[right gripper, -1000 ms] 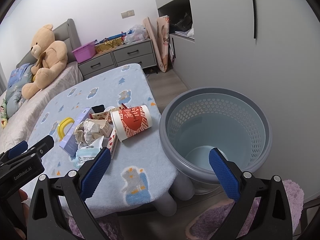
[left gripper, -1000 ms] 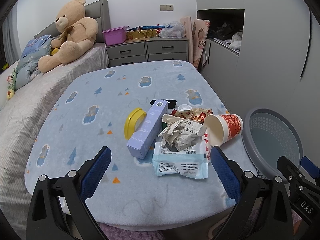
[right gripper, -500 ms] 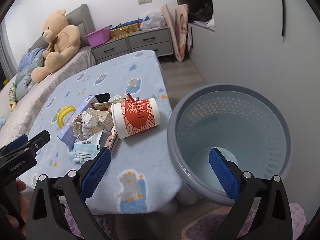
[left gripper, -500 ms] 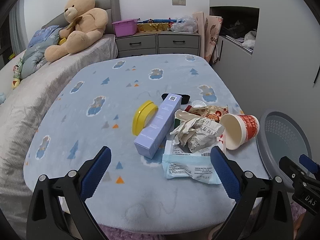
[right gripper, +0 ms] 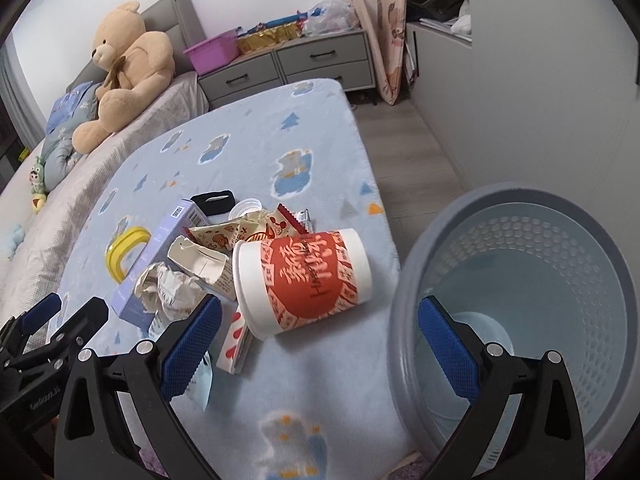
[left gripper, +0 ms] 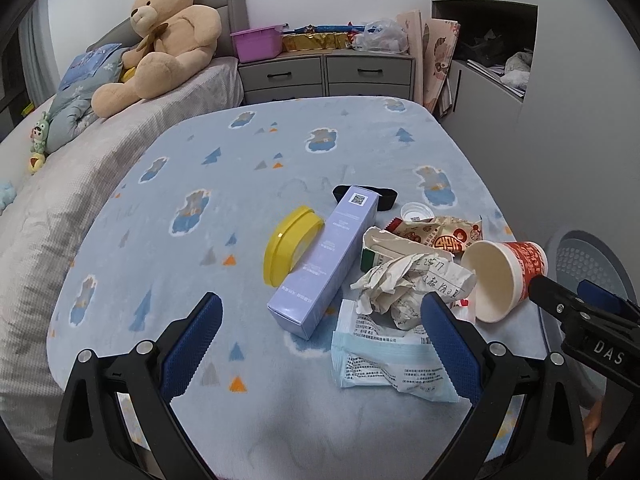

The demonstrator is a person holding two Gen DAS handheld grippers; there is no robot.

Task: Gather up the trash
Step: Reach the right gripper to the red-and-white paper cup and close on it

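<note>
A pile of trash lies on the blue blanket-covered table (left gripper: 280,152): a red paper cup (left gripper: 500,276) (right gripper: 304,280) on its side, crumpled paper (left gripper: 404,284), a blue-white wrapper (left gripper: 388,356), a snack bag (left gripper: 436,232), a lilac box (left gripper: 328,260), a yellow lid (left gripper: 290,240). A grey perforated bin (right gripper: 520,296) stands on the floor at the table's right. My left gripper (left gripper: 320,348) is open and empty, just before the pile. My right gripper (right gripper: 316,348) is open and empty, with the cup just beyond its left finger.
A bed with a teddy bear (left gripper: 160,36) lies to the left. Grey drawers (left gripper: 328,74) with a purple tub stand behind the table. White cabinets (right gripper: 540,60) line the right wall. A black band (left gripper: 384,196) and white cap (left gripper: 416,212) lie behind the pile.
Both grippers have moved closer to the trash pile; the cup now looms larger in the right wrist view. Both stay open.
</note>
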